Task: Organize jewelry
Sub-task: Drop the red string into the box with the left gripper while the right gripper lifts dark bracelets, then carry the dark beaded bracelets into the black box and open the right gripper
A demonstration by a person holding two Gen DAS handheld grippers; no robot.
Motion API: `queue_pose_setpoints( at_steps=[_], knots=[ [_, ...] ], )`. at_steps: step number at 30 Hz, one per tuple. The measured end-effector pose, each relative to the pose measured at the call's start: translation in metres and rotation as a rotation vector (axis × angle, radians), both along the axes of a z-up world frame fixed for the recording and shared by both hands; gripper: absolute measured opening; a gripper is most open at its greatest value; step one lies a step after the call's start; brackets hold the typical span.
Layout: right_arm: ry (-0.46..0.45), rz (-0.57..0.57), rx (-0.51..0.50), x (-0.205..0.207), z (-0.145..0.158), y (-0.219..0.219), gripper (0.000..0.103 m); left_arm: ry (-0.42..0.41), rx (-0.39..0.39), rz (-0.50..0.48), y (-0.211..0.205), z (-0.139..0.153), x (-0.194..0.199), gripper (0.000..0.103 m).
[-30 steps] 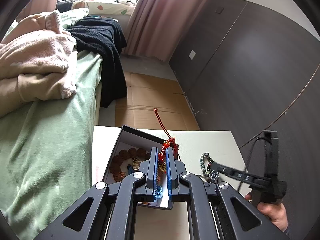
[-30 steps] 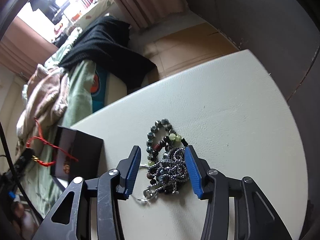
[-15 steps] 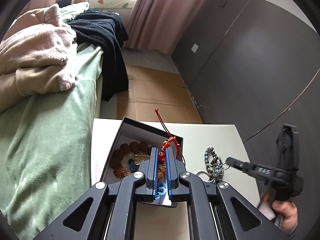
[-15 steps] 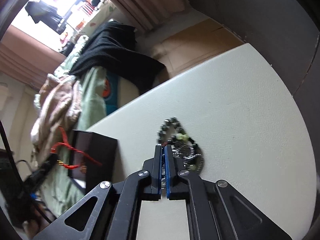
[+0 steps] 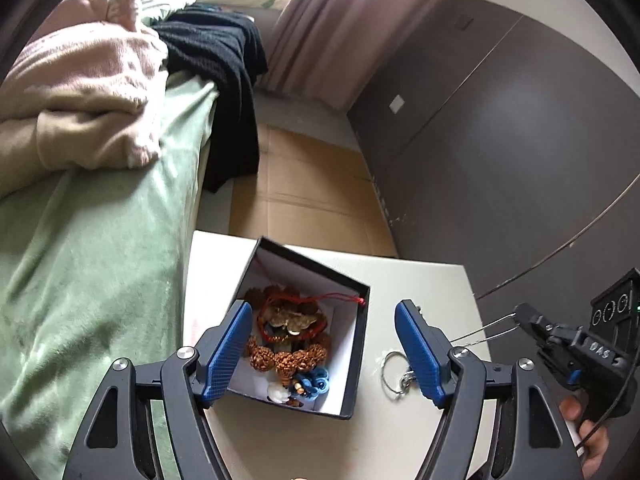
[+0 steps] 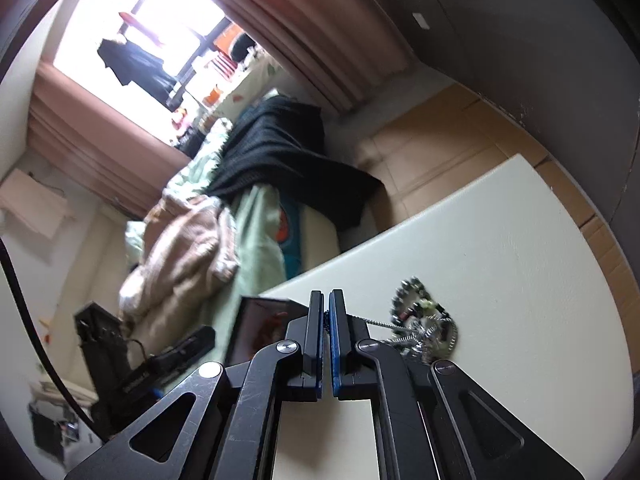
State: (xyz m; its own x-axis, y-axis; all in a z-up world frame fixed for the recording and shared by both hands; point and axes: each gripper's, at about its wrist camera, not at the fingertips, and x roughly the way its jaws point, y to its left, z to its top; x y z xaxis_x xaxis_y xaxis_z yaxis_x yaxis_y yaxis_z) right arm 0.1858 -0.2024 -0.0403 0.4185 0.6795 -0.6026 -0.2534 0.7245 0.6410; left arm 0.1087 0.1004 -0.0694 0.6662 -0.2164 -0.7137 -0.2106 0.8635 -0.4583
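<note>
1. A bedroom: a bed with a green blanket (image 5: 100, 248) fills the left of the left wrist view, heaped with beige and black clothes, and a dark wardrobe wall takes the right.
2. A cream table (image 5: 420, 284) sits in the lower centre, with cardboard on the floor beyond it.
3. An open black box (image 5: 352, 360) stands on the table, lower centre. Inside lie a brown bead bracelet (image 5: 280, 358), a red cord bracelet (image 5: 280, 316) with gold pieces, and a blue knot at the near corner.
4. The left gripper (image 5: 324, 344) hovers over the box; its jaws are opening, one blue pad at each side of the box, nothing between them.
5. A metal ring (image 5: 390, 368) lies on the table just right of the box.
6. The right gripper (image 6: 326, 312) is pinched closed on a silver chain (image 6: 380, 323), which runs taut to a jewelry pile (image 6: 424, 320) of dark beads on the table, right of centre in the right wrist view.
</note>
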Motion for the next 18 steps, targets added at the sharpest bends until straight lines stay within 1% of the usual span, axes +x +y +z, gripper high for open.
queue_pose_setpoints(
  at_steps=[5, 10, 12, 16, 17, 18],
  knots=[
    [-0.029, -0.001, 0.092, -0.004, 0.027, -0.005, 0.004, -0.004, -0.023, 0.006, 0.004, 0.002, -0.001, 0.074],
    [-0.096, -0.001, 0.12, -0.015, 0.067, -0.002, 0.004, -0.027, -0.028, 0.006, 0.005, 0.009, -0.004, 0.074],
    [-0.135, -0.001, 0.139, -0.02, 0.089, -0.003, 0.004, -0.033, -0.036, 0.003, 0.005, 0.011, -0.005, 0.074],
    [-0.199, 0.002, 0.132, -0.028, 0.124, 0.0, 0.004, -0.049, -0.046, -0.001, 0.004, 0.014, -0.005, 0.075],
    [-0.215, 0.005, 0.127, -0.03, 0.133, 0.002, 0.004, -0.055, -0.05, 0.0, 0.005, 0.015, -0.006, 0.079],
    [-0.226, 0.009, 0.126, -0.032, 0.141, 0.003, 0.004, -0.062, -0.056, 0.001, 0.005, 0.016, -0.006, 0.085]
  ],
)
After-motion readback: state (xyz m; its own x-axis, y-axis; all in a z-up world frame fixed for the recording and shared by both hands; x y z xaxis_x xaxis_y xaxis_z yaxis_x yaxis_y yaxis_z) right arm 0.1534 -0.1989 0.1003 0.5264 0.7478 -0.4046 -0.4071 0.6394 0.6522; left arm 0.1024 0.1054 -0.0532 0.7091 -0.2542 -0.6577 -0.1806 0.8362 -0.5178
